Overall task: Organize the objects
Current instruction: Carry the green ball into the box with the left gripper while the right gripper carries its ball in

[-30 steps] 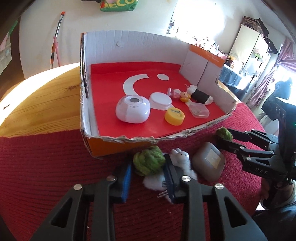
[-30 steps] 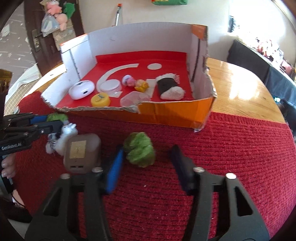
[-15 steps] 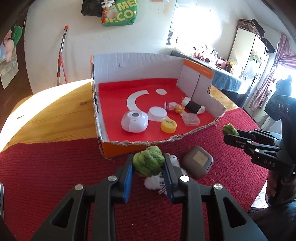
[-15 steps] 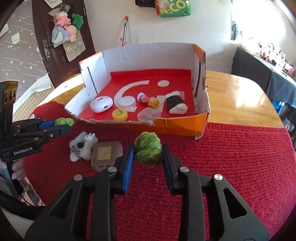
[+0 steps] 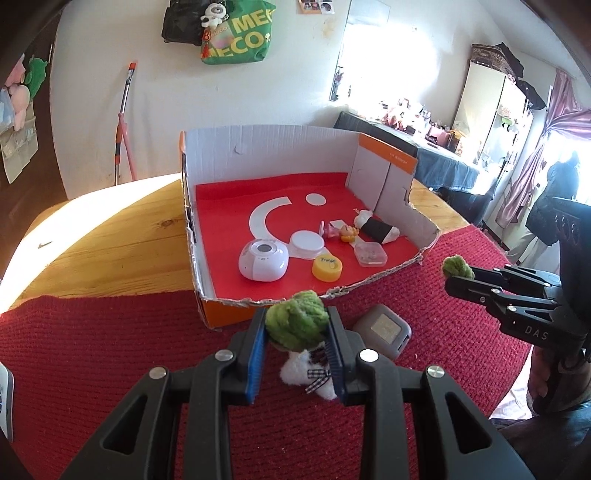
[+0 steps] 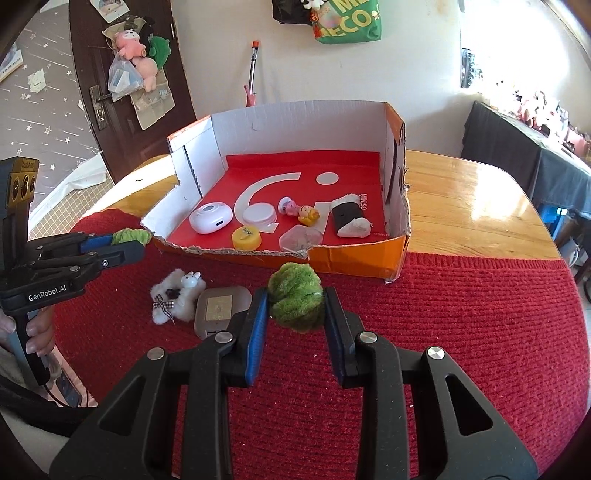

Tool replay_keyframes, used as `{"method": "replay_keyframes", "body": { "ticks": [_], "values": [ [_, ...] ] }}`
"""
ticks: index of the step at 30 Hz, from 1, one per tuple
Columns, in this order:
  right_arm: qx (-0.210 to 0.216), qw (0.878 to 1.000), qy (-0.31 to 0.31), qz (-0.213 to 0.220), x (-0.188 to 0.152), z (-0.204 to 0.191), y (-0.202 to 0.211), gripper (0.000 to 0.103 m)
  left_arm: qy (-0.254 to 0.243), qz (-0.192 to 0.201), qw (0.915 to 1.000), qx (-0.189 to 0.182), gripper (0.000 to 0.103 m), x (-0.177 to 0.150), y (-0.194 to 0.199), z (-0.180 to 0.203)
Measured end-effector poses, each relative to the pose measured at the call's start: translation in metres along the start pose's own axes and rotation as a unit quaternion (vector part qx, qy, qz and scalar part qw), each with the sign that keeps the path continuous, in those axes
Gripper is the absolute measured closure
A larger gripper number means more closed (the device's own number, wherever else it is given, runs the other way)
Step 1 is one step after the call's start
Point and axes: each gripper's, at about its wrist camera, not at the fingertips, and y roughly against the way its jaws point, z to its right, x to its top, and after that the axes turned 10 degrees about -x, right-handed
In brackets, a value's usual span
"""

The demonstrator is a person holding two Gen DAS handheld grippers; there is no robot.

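The left tongs (image 5: 297, 332) pinch one fuzzy green pompom (image 5: 297, 325) between their blue pads, up off the red knitted mat (image 5: 110, 350). The right tongs (image 6: 291, 310) pinch a second green pompom (image 6: 295, 301) the same way, also above the mat. Just in front of the cardboard box (image 6: 354, 260), on the mat, lie a small white plush lamb (image 6: 177, 295) with a checked bow and a gray-brown case (image 6: 219, 308), side by side and touching. The box sits behind them, partly on the mat and partly on the wooden tabletop (image 6: 472, 206). Its front wall is low and torn, and its floor is red. Inside the box, close to the front wall, are a white round gadget (image 6: 210, 219), a yellow cap (image 6: 246, 237) and a clear little case (image 6: 301, 238). A bit farther back in the box are a white lid (image 6: 259, 215), two tiny figures (image 6: 299, 212) and a rice-ball toy (image 6: 351, 218). Behind the box, a green bag (image 6: 347, 20) hangs on the wall.
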Motion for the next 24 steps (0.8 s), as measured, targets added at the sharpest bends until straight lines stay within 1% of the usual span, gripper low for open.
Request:
{"method": "replay_keyframes", "body": {
  "ticks": [6,9,14,19,21,24],
  "values": [
    [0.002,1.0,0.003,0.004,0.003,0.0,0.005,0.075,-0.004,0.004,1.0,0.001,0.072,0.003,0.003,0.001],
    [0.005,1.0,0.007,0.012,0.009,0.0,0.008,0.075,-0.008,0.009,0.9999,-0.001,0.072,0.011,0.004,0.003],
    [0.01,0.999,0.027,0.022,0.039,-0.004,0.001,0.075,-0.025,0.01,0.9996,-0.004,0.072,0.04,-0.006,0.004],
    [-0.001,0.998,0.067,0.002,0.082,-0.009,-0.029,0.075,-0.052,-0.016,0.9985,0.011,0.072,0.073,-0.04,0.004],
    [-0.012,0.996,0.082,-0.016,0.1,-0.012,-0.048,0.075,-0.058,-0.035,0.9973,0.027,0.072,0.083,-0.055,0.003],
    [-0.019,0.994,0.096,-0.046,0.115,-0.014,-0.072,0.075,-0.062,-0.061,0.9957,0.032,0.072,0.093,-0.076,-0.002]
  ]
}}
